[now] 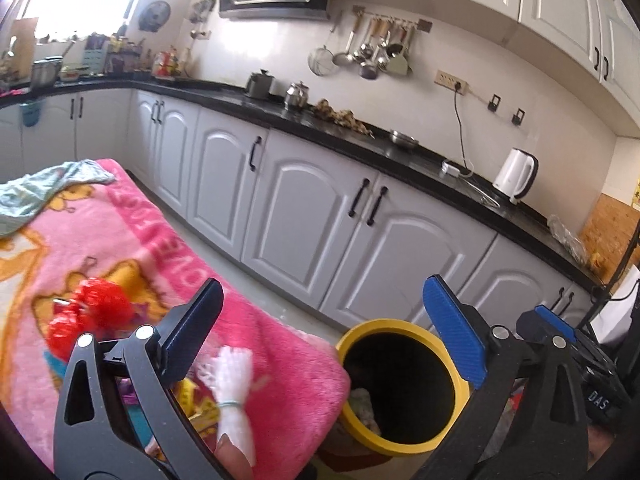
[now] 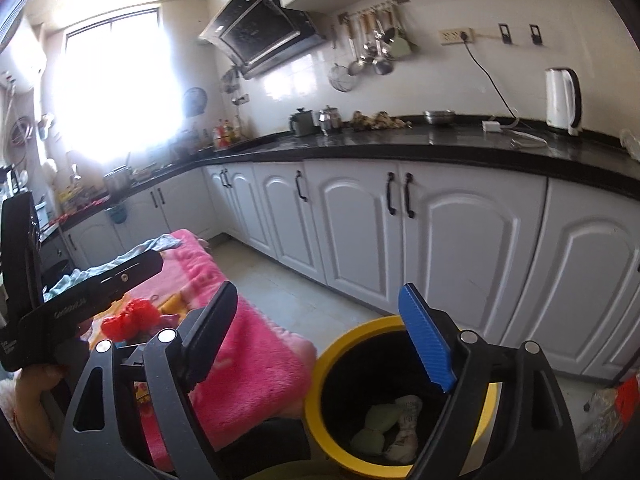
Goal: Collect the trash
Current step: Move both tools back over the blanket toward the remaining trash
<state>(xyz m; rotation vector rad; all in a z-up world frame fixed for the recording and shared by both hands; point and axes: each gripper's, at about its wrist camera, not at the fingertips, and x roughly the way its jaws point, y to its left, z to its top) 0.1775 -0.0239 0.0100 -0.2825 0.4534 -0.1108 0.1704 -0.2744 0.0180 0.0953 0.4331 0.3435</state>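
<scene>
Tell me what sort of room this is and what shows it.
A home kitchen, most likely: a range hood on the wall, utensils hanging from a rail, a white kettle on the black countertop above white cabinets.

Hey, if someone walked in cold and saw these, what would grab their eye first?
The bright pink blanket at lower left, with a red crumpled wrapper on it. Beside it on the floor stands the yellow-rimmed bin, crumpled trash already inside. Behind runs a black countertop over white cabinets.
</scene>
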